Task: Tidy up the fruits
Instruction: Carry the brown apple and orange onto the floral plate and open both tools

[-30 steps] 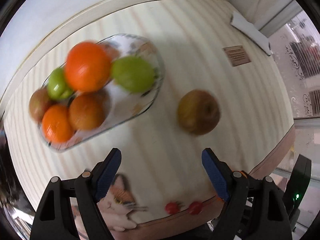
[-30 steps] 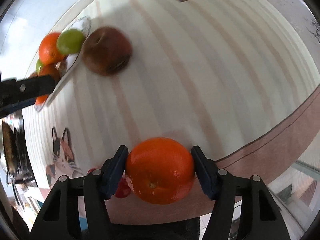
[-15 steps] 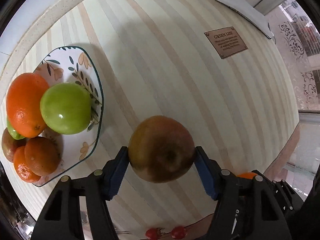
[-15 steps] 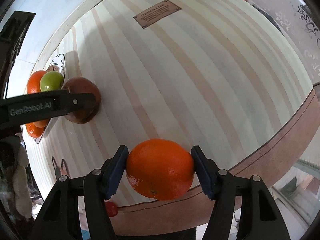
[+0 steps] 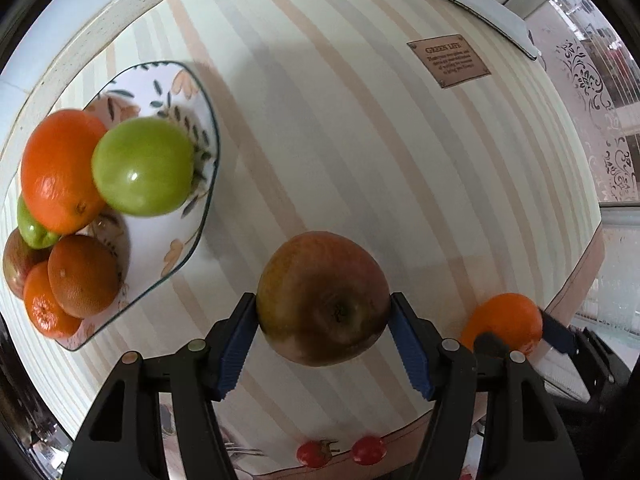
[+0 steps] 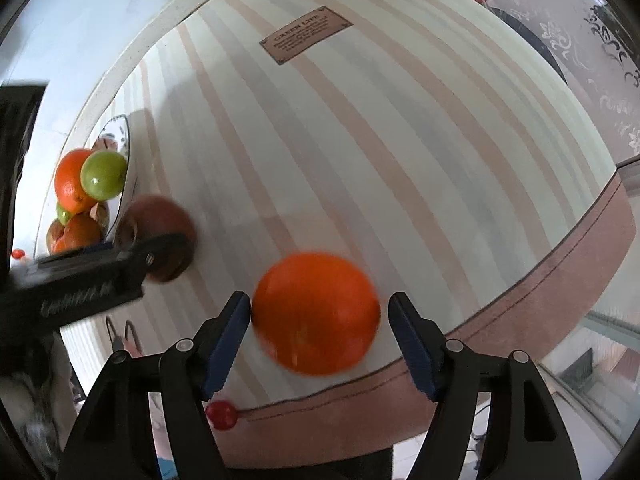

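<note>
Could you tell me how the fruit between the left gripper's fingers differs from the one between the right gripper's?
The left gripper is shut on a dull brown-red apple; both pads press it. The orange is bright and glossy, and the right gripper is opening, with a gap at one pad. The apple shows a stem dimple; the blurred orange does not. Both are round, similar in size, and outside the plate.

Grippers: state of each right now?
Left gripper: shut on the brownish apple.
Right gripper: jaws opening, gap at one pad; orange between them.

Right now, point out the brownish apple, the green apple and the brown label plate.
brownish apple (image 5: 322, 298), left wrist view, middle of its skin.
green apple (image 5: 144, 166), left wrist view, its glossy front.
label plate (image 5: 449, 61), left wrist view, its printed face.
</note>
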